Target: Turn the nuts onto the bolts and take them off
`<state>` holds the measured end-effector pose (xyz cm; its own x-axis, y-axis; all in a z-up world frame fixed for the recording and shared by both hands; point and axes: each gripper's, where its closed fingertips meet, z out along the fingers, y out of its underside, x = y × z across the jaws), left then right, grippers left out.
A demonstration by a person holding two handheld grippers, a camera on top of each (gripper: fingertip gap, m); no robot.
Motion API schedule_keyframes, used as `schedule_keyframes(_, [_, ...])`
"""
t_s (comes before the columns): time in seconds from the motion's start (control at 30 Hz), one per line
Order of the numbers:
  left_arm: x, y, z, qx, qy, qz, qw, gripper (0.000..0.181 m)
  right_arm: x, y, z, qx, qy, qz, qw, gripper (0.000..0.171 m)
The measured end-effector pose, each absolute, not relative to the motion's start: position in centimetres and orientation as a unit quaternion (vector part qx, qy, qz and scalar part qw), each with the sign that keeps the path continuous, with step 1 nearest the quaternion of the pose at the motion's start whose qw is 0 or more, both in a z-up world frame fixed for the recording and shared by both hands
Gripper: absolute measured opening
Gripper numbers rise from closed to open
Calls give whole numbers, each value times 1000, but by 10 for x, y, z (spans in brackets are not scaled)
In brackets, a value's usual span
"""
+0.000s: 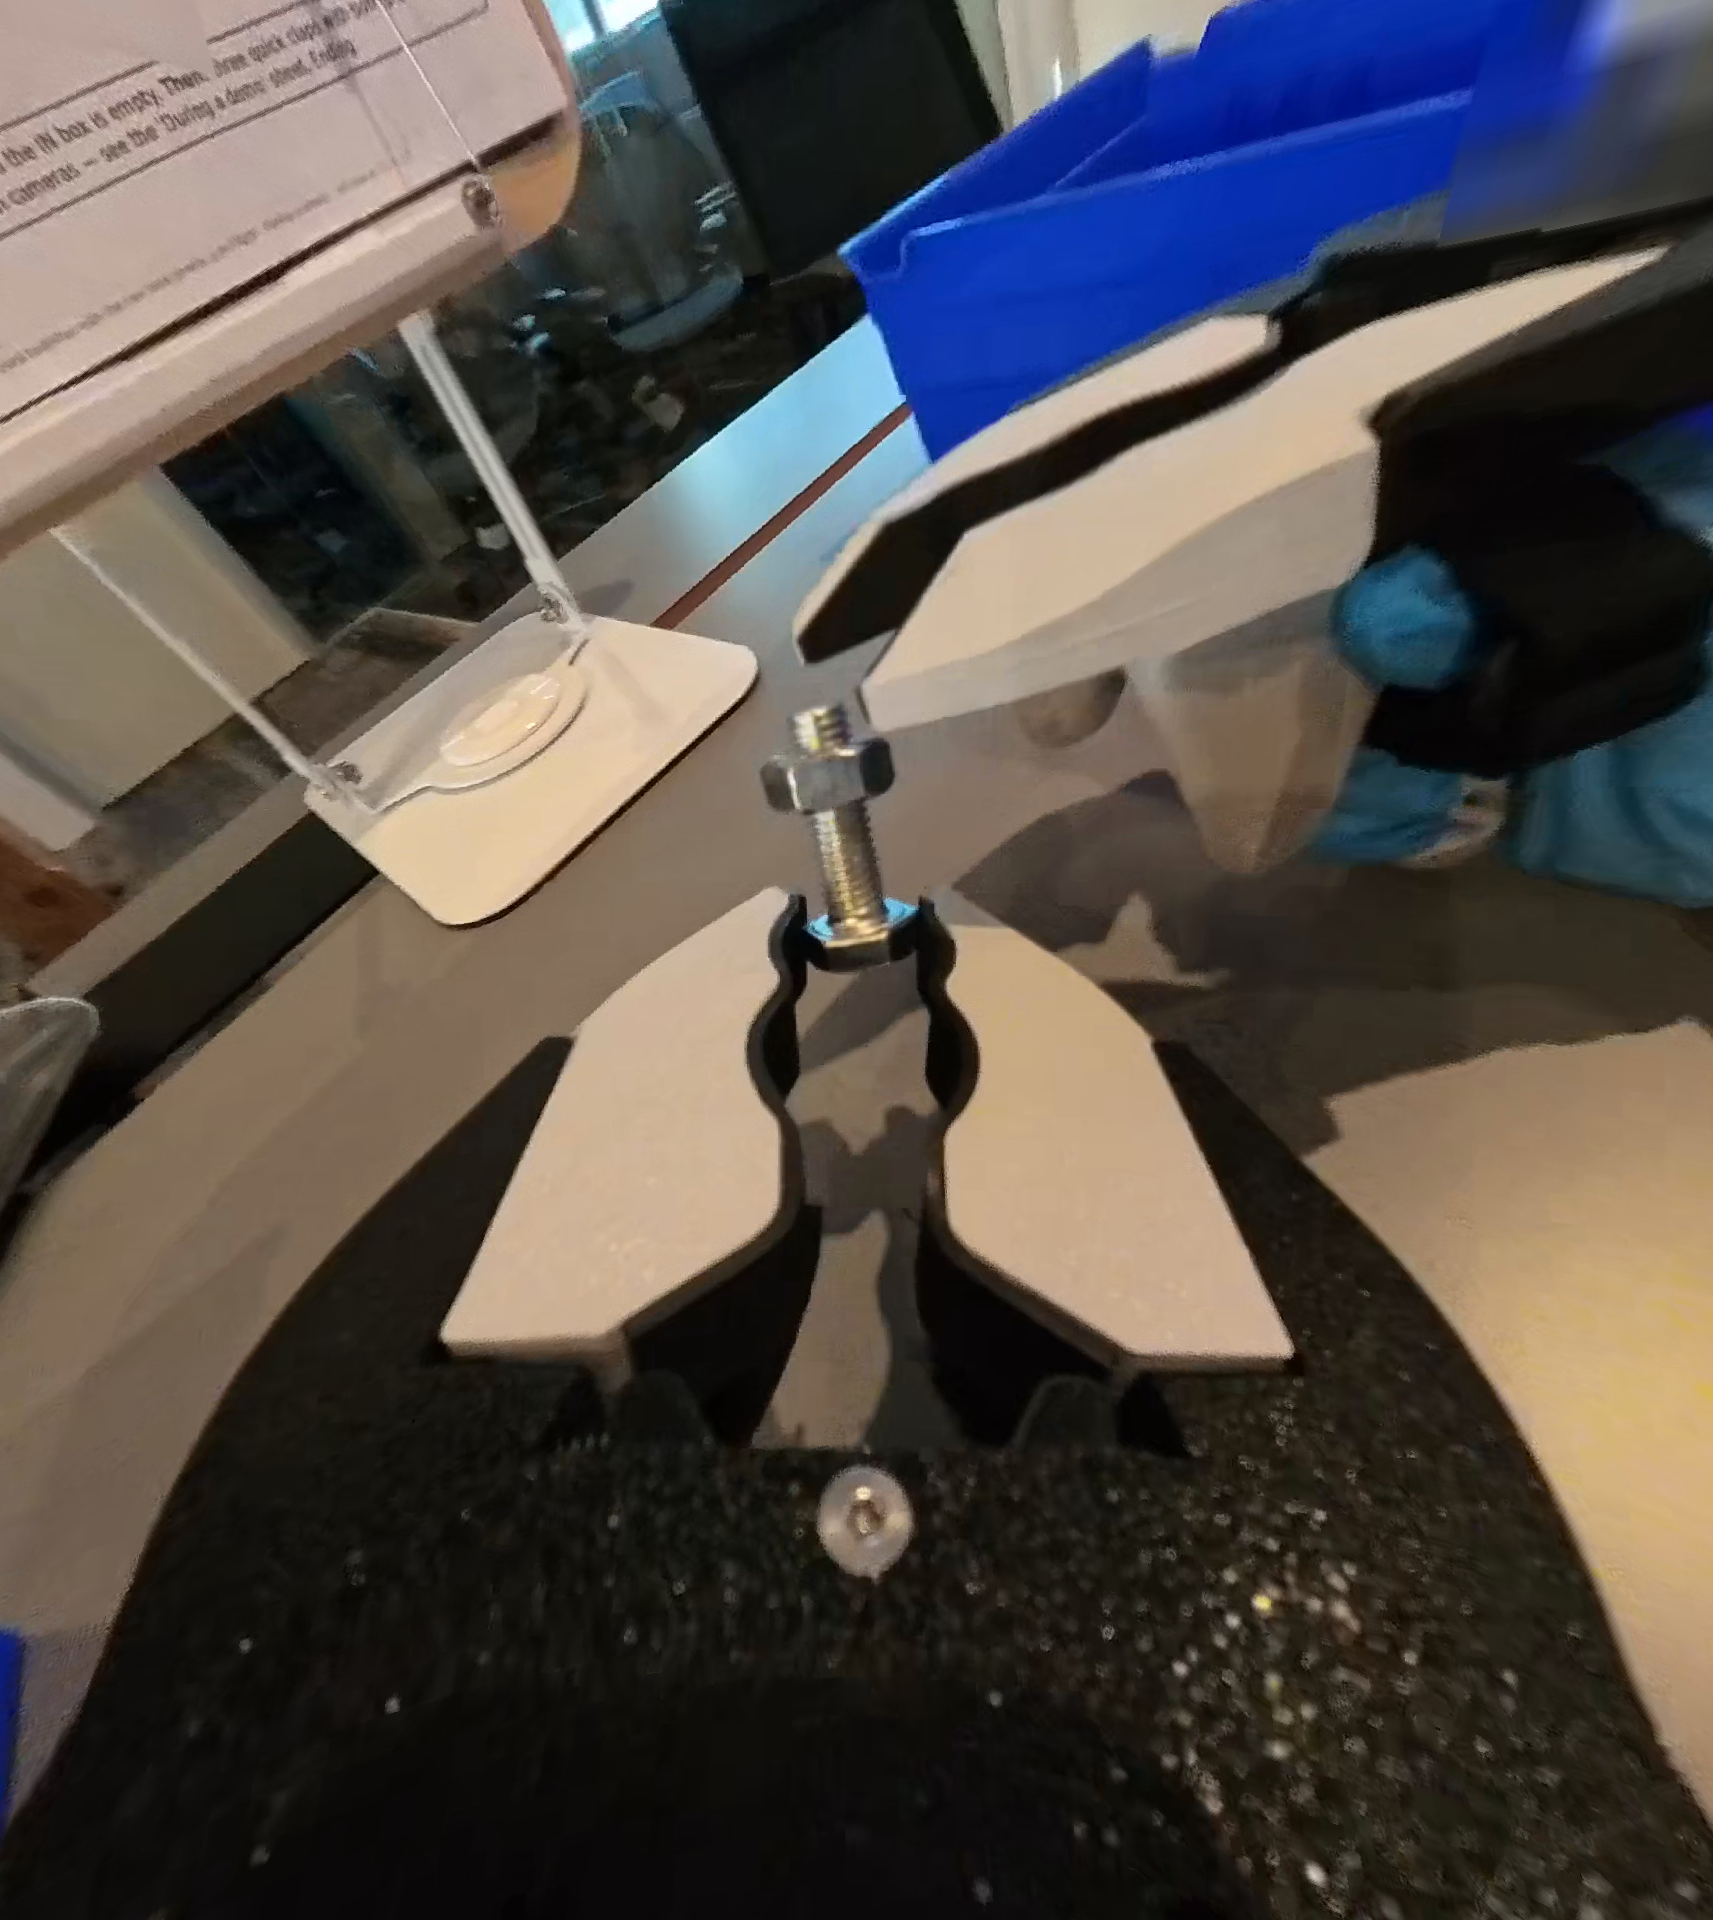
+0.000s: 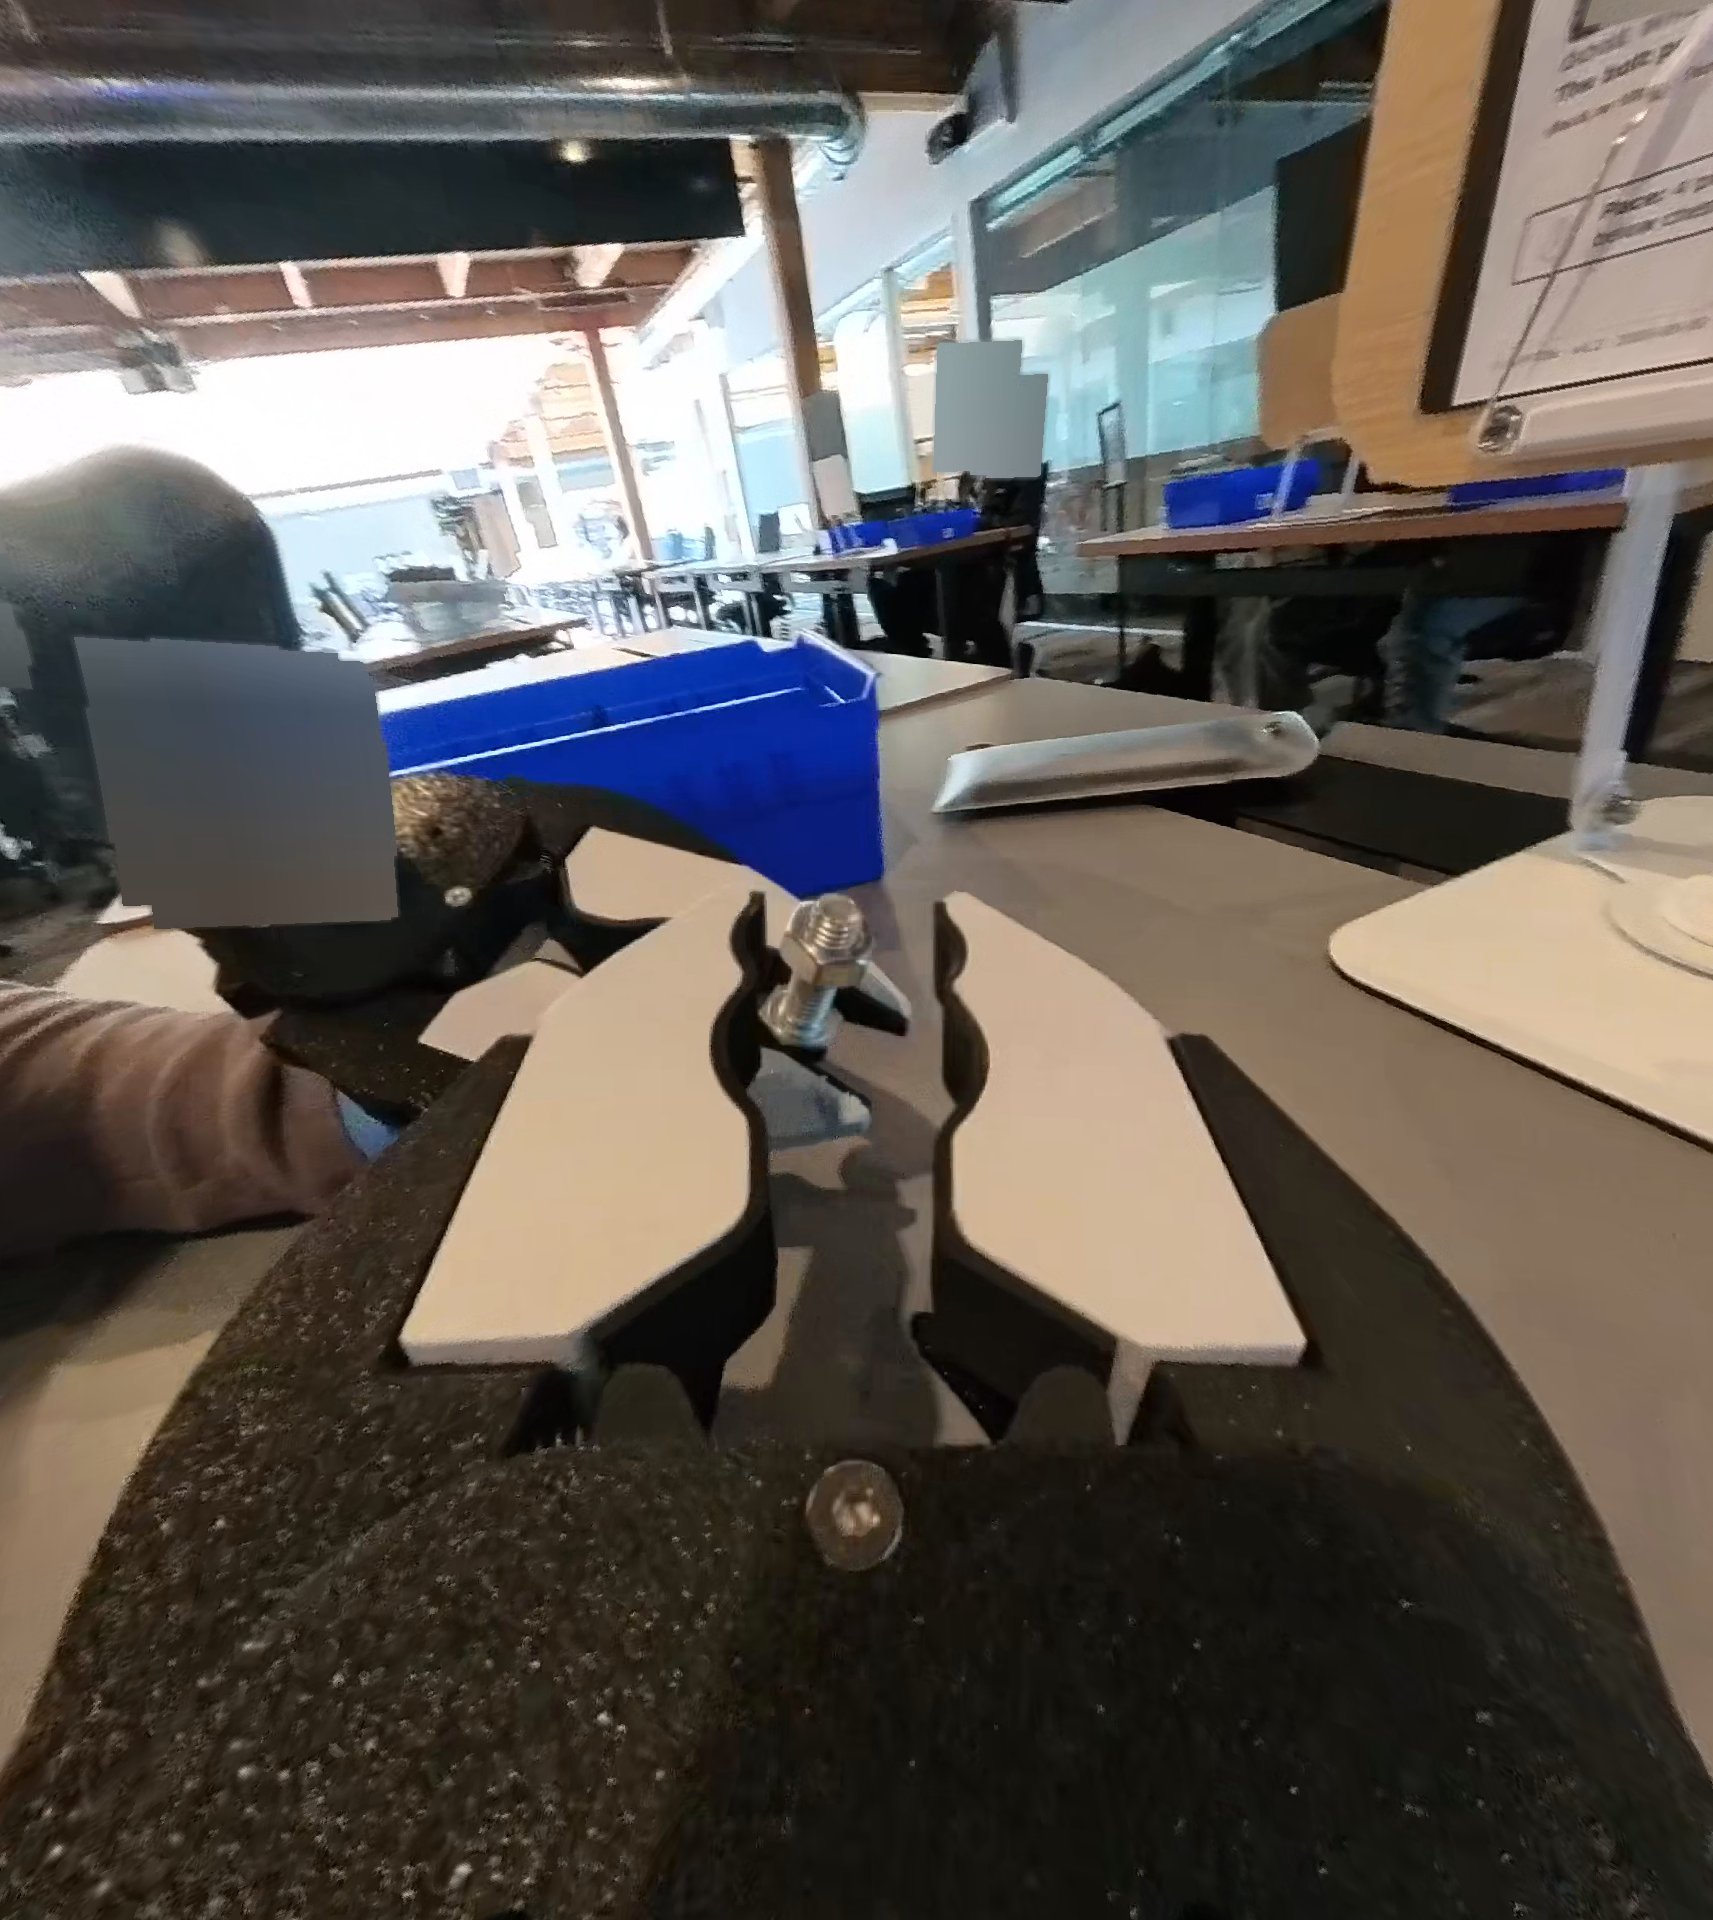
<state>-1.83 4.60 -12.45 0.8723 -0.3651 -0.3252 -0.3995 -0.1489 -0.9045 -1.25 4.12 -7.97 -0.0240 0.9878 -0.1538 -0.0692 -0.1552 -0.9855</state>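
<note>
My left gripper [image 1: 854, 920] is clamped on the head of the bolt [image 1: 836, 842], holding it upright just above the grey table [image 1: 1454, 1247] — threads pointing up. The nut [image 1: 826, 777] sits high on the shank, a few threads below the tip. My right gripper [image 2: 847, 920] has its fingers spread apart, one on each side of the nut without pinching it. A blue bin [image 2: 686, 758] stands behind, and a white sign stand [image 1: 540, 790] sits just beside the bolt.
</note>
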Motion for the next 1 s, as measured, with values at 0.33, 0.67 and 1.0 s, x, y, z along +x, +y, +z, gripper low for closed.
schedule_keyframes(0.33, [-30,47,-114,-739,243,38,627,20,-4,58,-86,-561,-413,523,491,30])
schedule_keyframes(0.67, [-26,47,-118,-738,256,31,624,19,-2,56,-83,-565,-392,537,489,30])
schedule_keyframes(1.0, [-22,48,-117,-731,262,25,629,20,-3,56,-85,-570,-381,554,473,32])
